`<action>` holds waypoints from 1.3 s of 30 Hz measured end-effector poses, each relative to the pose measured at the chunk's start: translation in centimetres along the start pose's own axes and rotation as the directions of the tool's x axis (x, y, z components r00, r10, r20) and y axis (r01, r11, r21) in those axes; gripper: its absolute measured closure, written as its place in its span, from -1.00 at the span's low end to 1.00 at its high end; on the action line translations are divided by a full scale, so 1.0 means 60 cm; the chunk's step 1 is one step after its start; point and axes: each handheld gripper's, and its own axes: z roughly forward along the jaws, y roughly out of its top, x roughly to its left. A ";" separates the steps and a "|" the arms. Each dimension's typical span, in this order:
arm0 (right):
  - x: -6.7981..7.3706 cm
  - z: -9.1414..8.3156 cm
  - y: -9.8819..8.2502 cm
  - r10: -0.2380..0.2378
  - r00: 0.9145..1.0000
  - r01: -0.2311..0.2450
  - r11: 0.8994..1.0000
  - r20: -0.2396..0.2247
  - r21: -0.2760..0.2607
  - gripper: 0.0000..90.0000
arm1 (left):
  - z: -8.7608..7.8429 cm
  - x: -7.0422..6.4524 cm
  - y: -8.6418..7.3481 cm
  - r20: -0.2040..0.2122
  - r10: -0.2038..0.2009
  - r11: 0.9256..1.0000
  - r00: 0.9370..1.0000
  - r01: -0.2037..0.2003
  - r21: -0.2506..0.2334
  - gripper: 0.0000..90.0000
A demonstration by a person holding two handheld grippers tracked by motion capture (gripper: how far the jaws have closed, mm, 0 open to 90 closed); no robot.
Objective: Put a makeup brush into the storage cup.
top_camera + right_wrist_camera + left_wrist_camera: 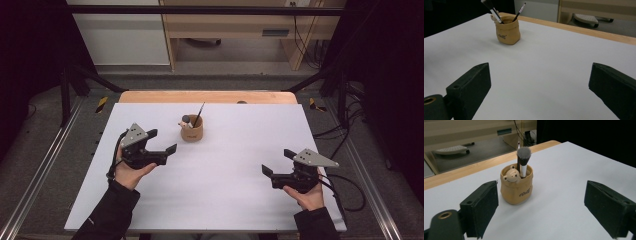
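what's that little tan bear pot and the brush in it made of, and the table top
Bear pot: probably glazed ceramic or resin, with a smooth tan surface, moulded sack folds and a soft sheen. Fluffy brush: grey, white-tipped bristles, likely synthetic; shiny metal-looking ferrule. Thin brush: dark slim handle, material unclear. Table top: matte white sheet, possibly laminate or board, over a wooden edge.

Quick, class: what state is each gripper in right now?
Left gripper: open, holding nothing.
Right gripper: open, holding nothing.

white table sheet | wooden table edge | cabinet behind | floor cables right
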 end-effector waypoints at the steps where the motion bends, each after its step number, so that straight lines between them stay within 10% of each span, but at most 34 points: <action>1: 0.000 0.000 0.000 -0.001 1.000 0.001 1.000 0.001 0.000 -0.90 | -0.006 -0.001 -0.004 -0.001 -0.003 1.000 1.000 0.003 -0.004 -0.77; 39: 0.003 0.002 -0.003 -0.001 1.000 0.001 1.000 -0.002 0.012 -0.89 | -0.108 0.026 -0.096 -0.060 -0.033 0.999 0.998 0.033 0.002 -0.87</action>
